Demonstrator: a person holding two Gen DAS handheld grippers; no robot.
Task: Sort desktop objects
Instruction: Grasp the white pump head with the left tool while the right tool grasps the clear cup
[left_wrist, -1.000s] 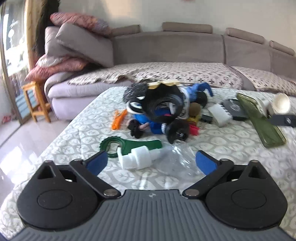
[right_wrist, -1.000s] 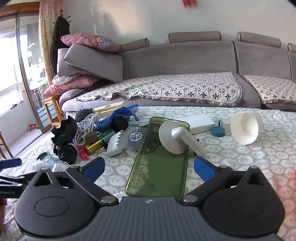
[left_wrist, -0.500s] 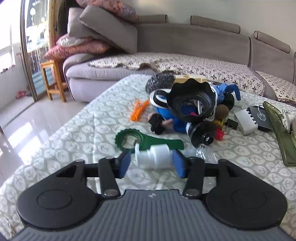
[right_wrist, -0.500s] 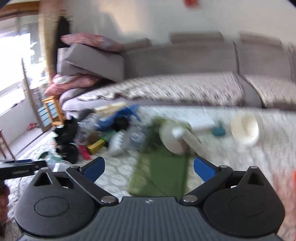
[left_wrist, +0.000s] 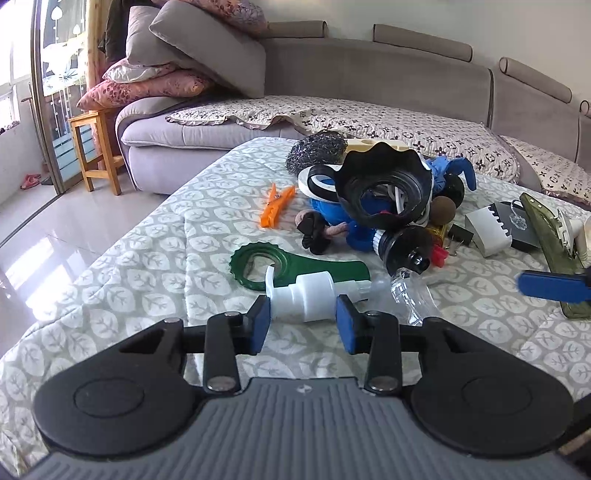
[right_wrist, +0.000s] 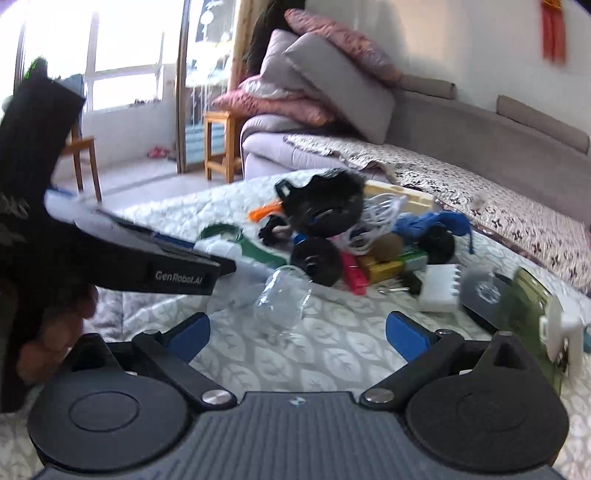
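Observation:
My left gripper (left_wrist: 301, 321) is shut on the white pump cap (left_wrist: 306, 295) of a clear plastic bottle (left_wrist: 410, 291) lying on the leaf-patterned tablecloth (left_wrist: 147, 266). A green bottle opener (left_wrist: 295, 267) lies just behind it. My right gripper (right_wrist: 297, 332) is open and empty, just short of the clear bottle (right_wrist: 282, 299); one of its blue pads (left_wrist: 550, 284) shows at the right of the left wrist view. The left gripper (right_wrist: 177, 273) reaches in from the left in the right wrist view.
A heap with a black ruffled ring (left_wrist: 384, 192), steel scourer (left_wrist: 316, 153), blue items and an orange clothespin (left_wrist: 277, 205) sits mid-table. A white comb-like block (left_wrist: 487, 229) and an olive green tray (left_wrist: 550, 236) lie right. A grey sofa (left_wrist: 332, 81) stands behind, a wooden stool (left_wrist: 94, 151) at left.
My left gripper closed from wide open onto the white pump cap. My right gripper swung left from over the green tray toward the clear bottle, staying open.

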